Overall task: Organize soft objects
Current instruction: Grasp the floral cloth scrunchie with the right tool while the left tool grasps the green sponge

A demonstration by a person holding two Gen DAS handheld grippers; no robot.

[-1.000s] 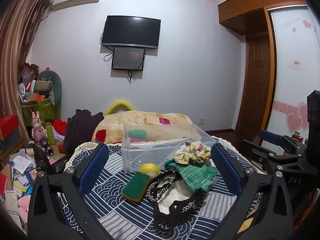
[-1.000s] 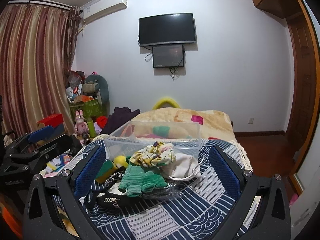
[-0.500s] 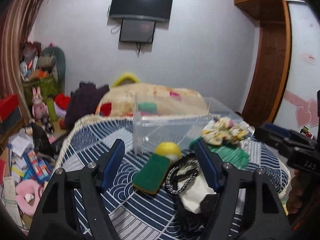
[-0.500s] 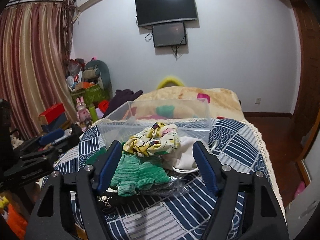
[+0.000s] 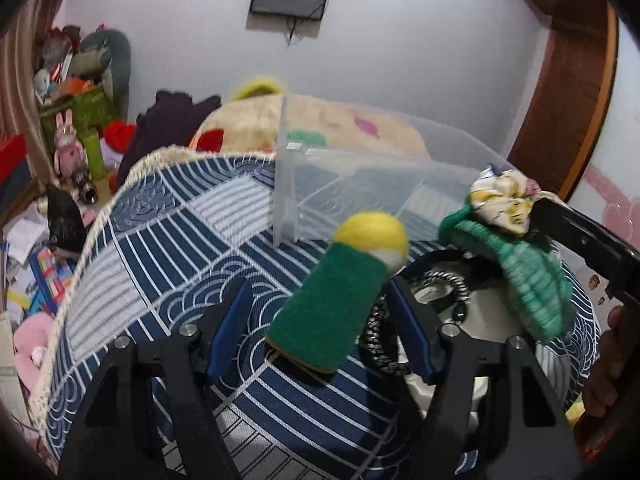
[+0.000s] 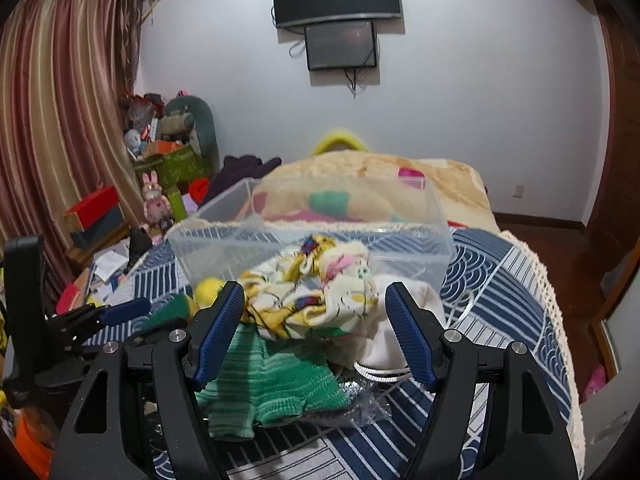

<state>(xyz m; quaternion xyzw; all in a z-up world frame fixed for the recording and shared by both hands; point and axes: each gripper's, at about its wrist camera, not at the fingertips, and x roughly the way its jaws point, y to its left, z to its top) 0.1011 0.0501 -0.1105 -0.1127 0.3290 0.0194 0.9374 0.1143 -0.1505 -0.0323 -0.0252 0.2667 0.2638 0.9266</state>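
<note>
On the blue patterned cloth lies a pile of soft things in front of a clear plastic bin (image 5: 360,184). My left gripper (image 5: 320,328) is open, its jaws on either side of a green sponge (image 5: 328,312) that leans against a yellow ball (image 5: 370,236). My right gripper (image 6: 314,336) is open around a floral cloth (image 6: 316,296) lying on a green knitted piece (image 6: 272,388). The floral cloth (image 5: 502,196) and the knit (image 5: 528,276) also show in the left wrist view. A white drawstring bag (image 6: 400,320) lies to the right. The bin (image 6: 312,236) looks empty.
A black braided belt (image 5: 384,344) lies beside the sponge. A bed with a beige blanket (image 6: 380,176) stands behind the table. Toys, boxes and papers clutter the floor at left (image 6: 112,240). The table's fringed edge (image 6: 548,308) runs down the right.
Both grippers have moved forward and down to the pile and narrowed their jaws. The left now straddles the green sponge, the right the floral cloth.
</note>
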